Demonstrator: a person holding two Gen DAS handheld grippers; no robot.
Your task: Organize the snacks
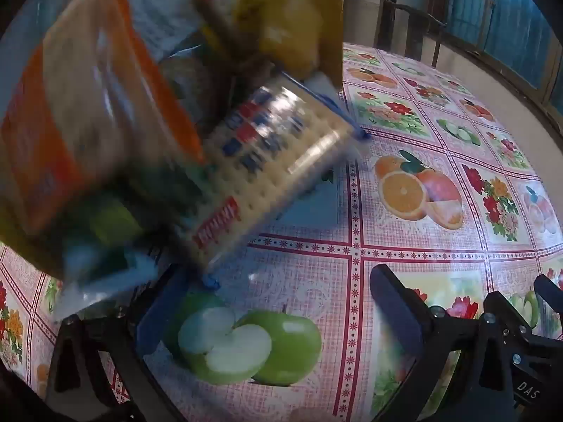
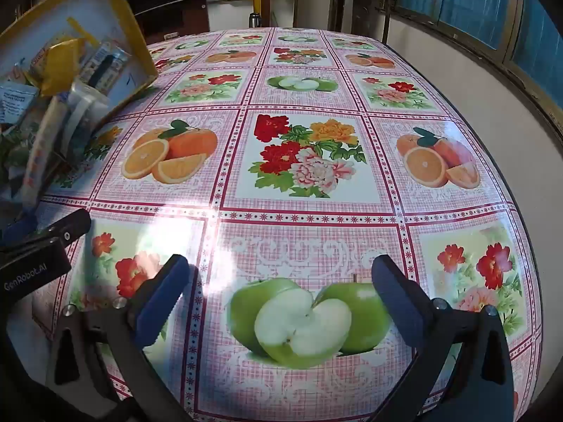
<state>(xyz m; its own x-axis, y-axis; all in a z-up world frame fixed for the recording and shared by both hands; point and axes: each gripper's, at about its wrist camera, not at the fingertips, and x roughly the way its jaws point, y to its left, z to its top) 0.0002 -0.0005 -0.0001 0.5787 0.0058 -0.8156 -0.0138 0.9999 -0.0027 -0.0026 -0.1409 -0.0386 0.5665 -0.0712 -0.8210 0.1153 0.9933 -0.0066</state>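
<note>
Both my claws gape wide with nothing in them: left claw [image 1: 278, 311], right claw [image 2: 278, 299]. Snack packs [image 1: 267, 161] spill from a tipped yellow tray [image 2: 140, 45] onto my desk [image 2: 316, 232], far left.

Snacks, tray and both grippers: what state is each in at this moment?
Yellow tray: tipped up steeply, snacks sliding out of it.
Cracker pack: sealed, blurred, tumbling toward the tablecloth.
Orange bag: sealed, blurred, leaning in the pile.
Snack pile: spilled in a heap at the tray's mouth, unsorted.
Left gripper: open, empty.
Right gripper: open, empty, over the tablecloth.
</note>
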